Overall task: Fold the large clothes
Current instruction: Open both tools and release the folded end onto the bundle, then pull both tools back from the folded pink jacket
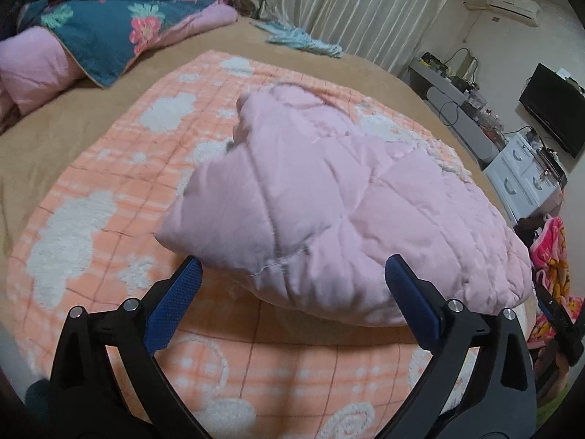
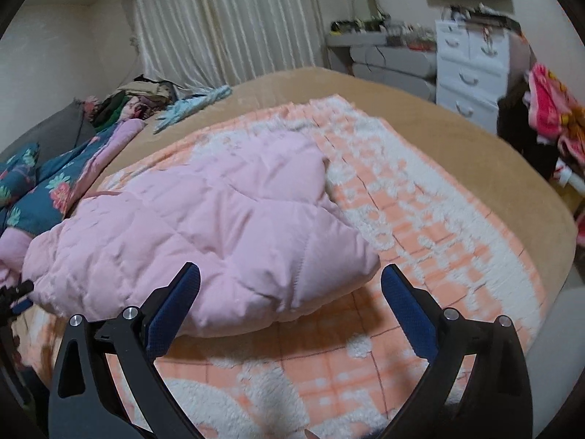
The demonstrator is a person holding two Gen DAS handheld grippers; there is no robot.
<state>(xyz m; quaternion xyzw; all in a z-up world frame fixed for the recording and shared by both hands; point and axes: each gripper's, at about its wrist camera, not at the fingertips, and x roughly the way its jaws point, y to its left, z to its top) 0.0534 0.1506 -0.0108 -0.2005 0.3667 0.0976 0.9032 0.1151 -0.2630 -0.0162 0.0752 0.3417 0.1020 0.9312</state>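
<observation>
A pink quilted jacket lies folded in a puffy bundle on an orange and white checked blanket spread over the bed. My left gripper hangs open just above the bundle's near edge, its blue pads clear of the cloth. In the right wrist view the same pink jacket fills the left middle, on the checked blanket. My right gripper is open over the jacket's near right corner, with nothing pinched between the pads. The right gripper's tip shows at the left view's right edge.
A floral blue quilt and pink bedding are piled at the bed's far left. A teal cloth lies near the curtain. White drawers, a grey desk and a heap of bright clothes stand past the bed's right side.
</observation>
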